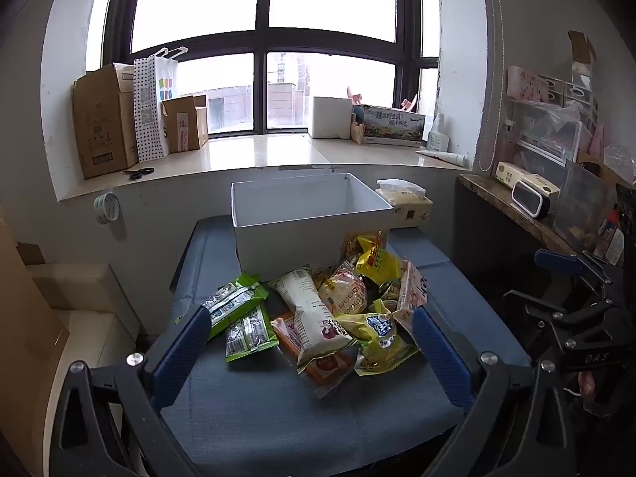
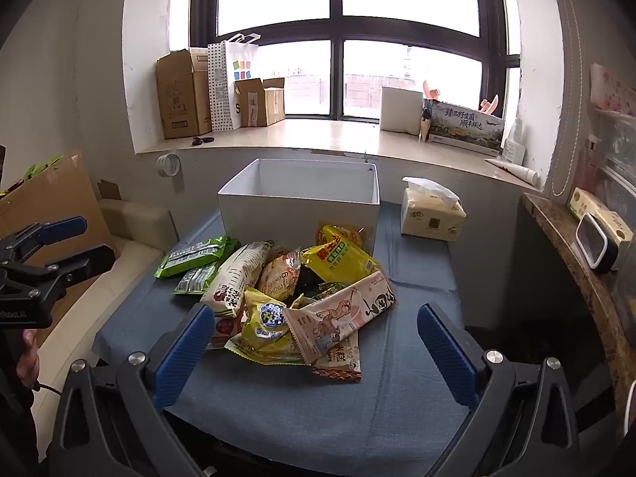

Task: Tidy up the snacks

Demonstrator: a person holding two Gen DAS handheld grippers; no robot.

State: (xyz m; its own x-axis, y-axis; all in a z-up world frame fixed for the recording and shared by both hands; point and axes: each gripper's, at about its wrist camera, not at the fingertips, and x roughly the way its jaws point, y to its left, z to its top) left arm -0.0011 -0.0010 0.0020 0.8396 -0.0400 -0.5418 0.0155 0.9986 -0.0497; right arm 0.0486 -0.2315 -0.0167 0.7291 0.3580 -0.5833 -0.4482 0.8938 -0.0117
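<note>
One white box (image 2: 298, 206) stands behind the snack packets (image 2: 286, 290), its visible interior bare.

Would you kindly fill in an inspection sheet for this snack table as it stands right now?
Surface: blue cloth-covered table, bare along the near edge.
Job's things: pile of snack packets loose on the cloth in front of the white box; no packet visible inside the box; two green packets at the pile's left side.
Clutter: tissue pack right of the box.
Grippers: left gripper and right gripper both open, holding nothing, short of the pile.
Cables: a thin dark cable beside the person's hand at the left edge of the right wrist view.
Surroundings: window sill with cardboard boxes, a dotted bag and scissors.
</note>
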